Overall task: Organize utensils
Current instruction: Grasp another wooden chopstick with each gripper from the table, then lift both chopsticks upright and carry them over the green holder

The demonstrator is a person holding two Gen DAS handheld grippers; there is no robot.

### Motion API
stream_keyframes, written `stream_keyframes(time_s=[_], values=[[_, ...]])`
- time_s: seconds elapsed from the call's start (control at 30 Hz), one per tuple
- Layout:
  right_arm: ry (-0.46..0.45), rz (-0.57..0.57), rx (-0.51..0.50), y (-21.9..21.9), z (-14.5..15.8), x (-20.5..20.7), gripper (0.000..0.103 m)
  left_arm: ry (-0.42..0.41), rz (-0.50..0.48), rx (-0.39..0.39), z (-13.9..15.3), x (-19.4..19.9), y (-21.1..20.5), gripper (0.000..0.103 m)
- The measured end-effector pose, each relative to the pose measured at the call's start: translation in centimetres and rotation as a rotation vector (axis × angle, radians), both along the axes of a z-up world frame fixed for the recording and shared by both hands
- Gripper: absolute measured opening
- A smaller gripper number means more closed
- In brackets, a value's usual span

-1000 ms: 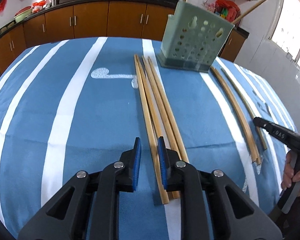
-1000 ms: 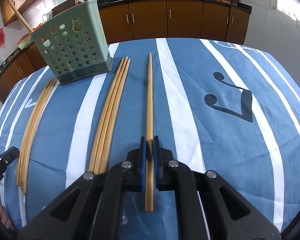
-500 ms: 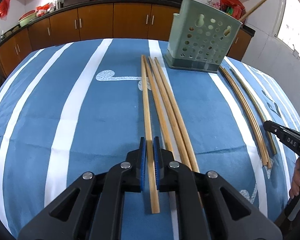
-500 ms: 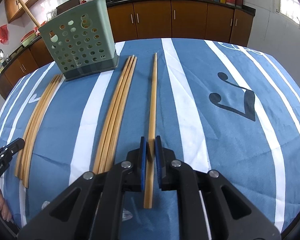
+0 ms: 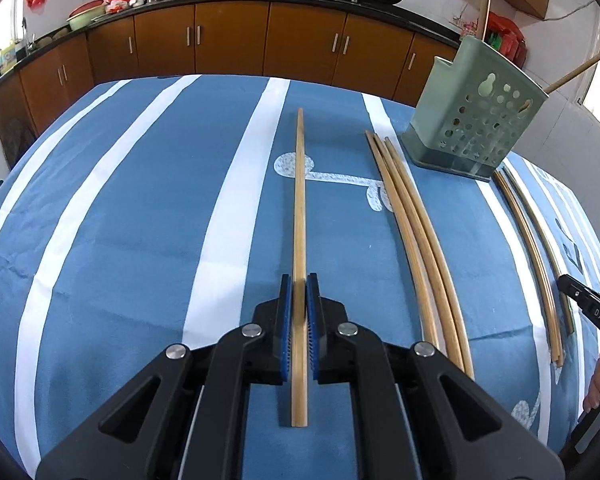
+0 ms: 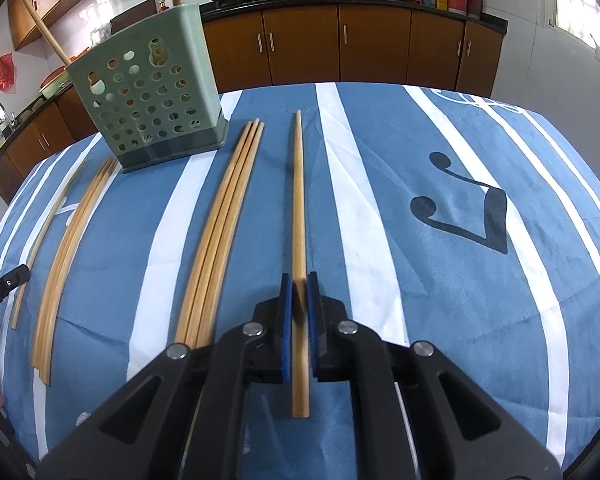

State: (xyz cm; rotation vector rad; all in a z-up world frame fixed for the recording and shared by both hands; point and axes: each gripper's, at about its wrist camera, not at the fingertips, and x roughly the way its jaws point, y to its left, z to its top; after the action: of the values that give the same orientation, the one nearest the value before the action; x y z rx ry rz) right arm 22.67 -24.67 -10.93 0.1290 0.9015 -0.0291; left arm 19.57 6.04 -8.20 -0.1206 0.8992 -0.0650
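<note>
Both grippers angled down: left gripper [image 5: 299,286] clamps chopstick [image 5: 299,216]; right gripper [image 6: 299,285] clamps another chopstick [image 6: 298,208].

One chopstick [image 6: 299,240] clamped in the right claw [image 6: 299,300], three chopsticks [image 6: 224,232] laid beside it, green holder [image 6: 148,108] stood on the striped worktop [image 6: 440,280]

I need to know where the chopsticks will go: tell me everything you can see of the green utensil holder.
The green utensil holder is a pale green, plastic-looking box with rounded corners, walls pierced by round holes, and a darker base tray. It stands upright on the blue striped tablecloth, toward the far edge. At least two wooden sticks lean out of its open top. Loose chopsticks lie beside it; neither claw touches it.
</note>
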Motion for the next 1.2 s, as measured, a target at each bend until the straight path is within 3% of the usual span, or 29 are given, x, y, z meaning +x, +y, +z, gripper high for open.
stream_keyframes(time_s=[0.63,1.07,1.2], values=[[0.009,0.022,0.007,0.6,-0.1,-2.1,0.011,-0.002,-0.020,-0.002,0.0,-1.3,0.1,0.008],[-0.015,0.016,0.000,0.4,-0.1,-2.7,0.008,-0.015,-0.023,0.007,-0.1,-2.6,-0.2,0.008],[-0.049,0.011,0.008,0.2,1.1,-3.0,0.008,-0.003,-0.025,-0.005,0.2,-2.5,0.0,0.008]])
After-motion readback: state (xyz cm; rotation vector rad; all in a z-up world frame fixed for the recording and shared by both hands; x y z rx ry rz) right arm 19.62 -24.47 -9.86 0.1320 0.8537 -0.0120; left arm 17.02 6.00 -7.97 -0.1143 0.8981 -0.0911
